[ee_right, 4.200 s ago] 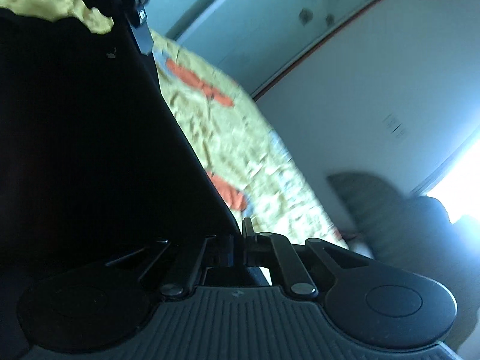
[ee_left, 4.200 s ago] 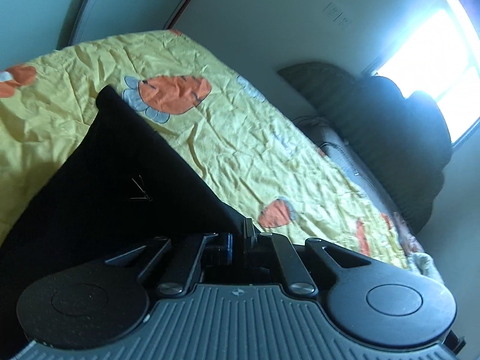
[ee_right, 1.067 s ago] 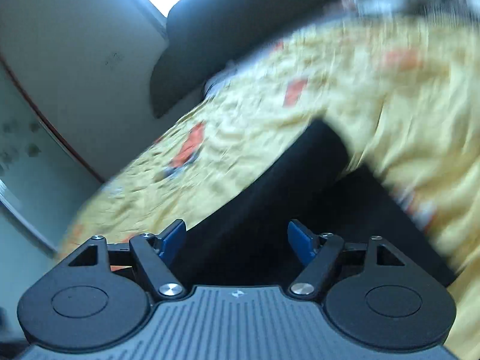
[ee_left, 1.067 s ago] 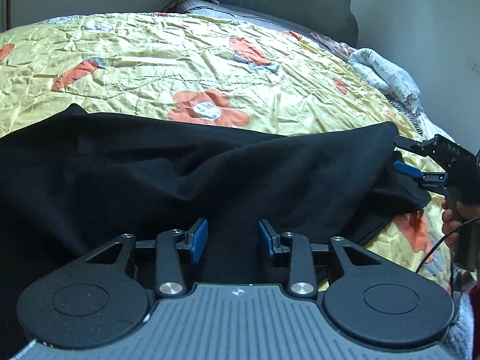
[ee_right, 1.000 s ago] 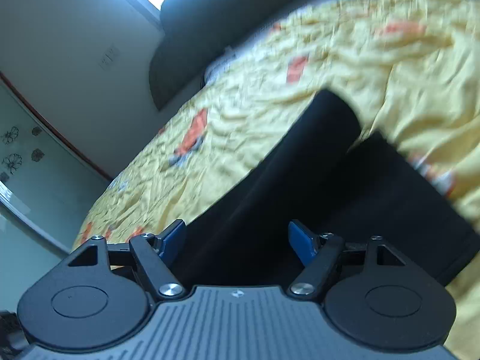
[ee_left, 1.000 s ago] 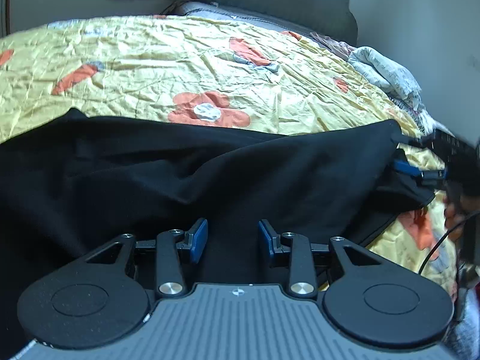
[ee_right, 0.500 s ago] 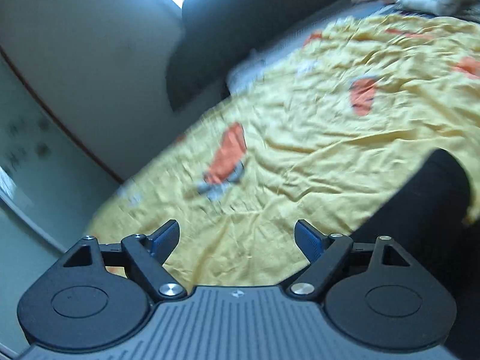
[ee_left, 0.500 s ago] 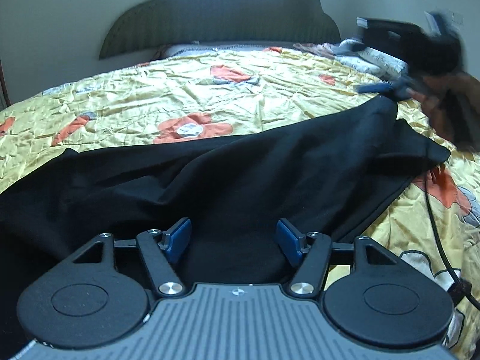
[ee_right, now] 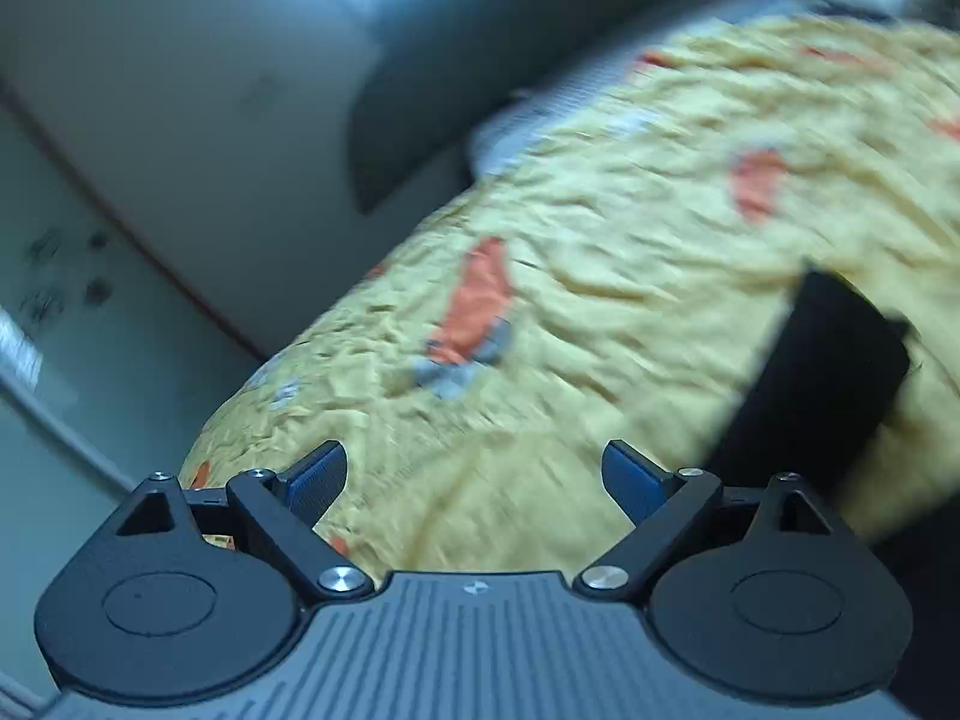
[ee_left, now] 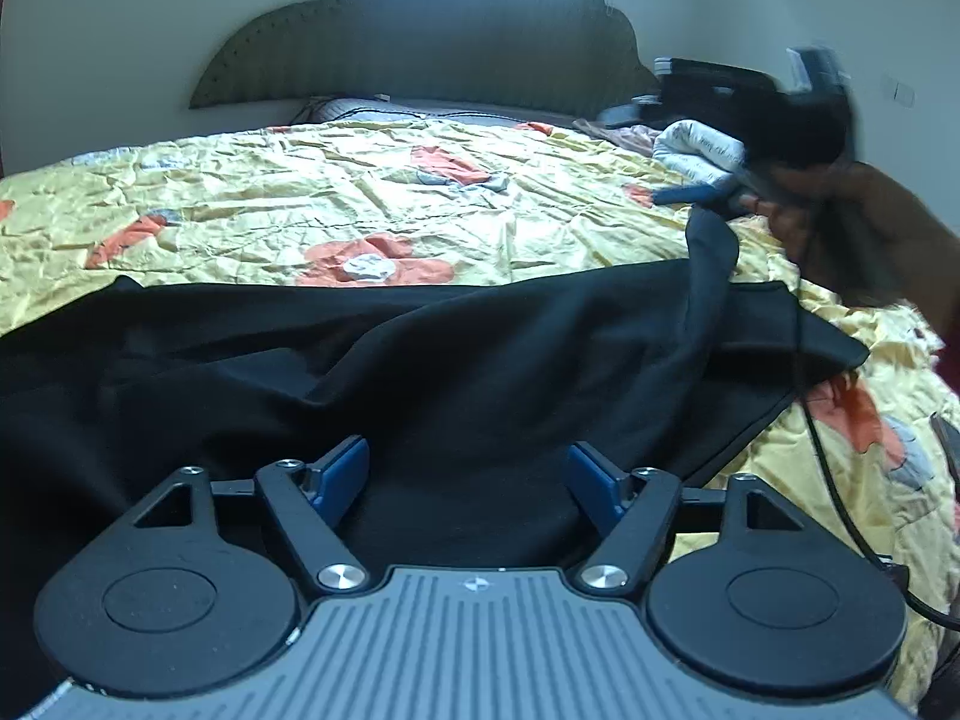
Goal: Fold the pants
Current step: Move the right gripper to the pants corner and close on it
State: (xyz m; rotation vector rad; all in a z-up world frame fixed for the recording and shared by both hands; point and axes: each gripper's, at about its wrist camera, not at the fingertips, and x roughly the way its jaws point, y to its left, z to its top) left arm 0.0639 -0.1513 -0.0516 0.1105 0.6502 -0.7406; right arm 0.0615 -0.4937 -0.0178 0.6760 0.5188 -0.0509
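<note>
One pair of black pants (ee_left: 420, 360) lies across one bed (ee_left: 540, 222) under a single yellow bedspread; at least five orange flower prints (ee_left: 372, 261) can be counted on it from the left wrist view. Two grippers are present, the left gripper (ee_left: 468, 471) and the right gripper (ee_right: 474, 477), each with two blue-padded jaws. One dark headboard (ee_left: 432, 42) stands behind, with one pale bundle of bedding (ee_left: 696, 150) beside it.

no readable text, labels, brands or numbers anywhere in either view.
</note>
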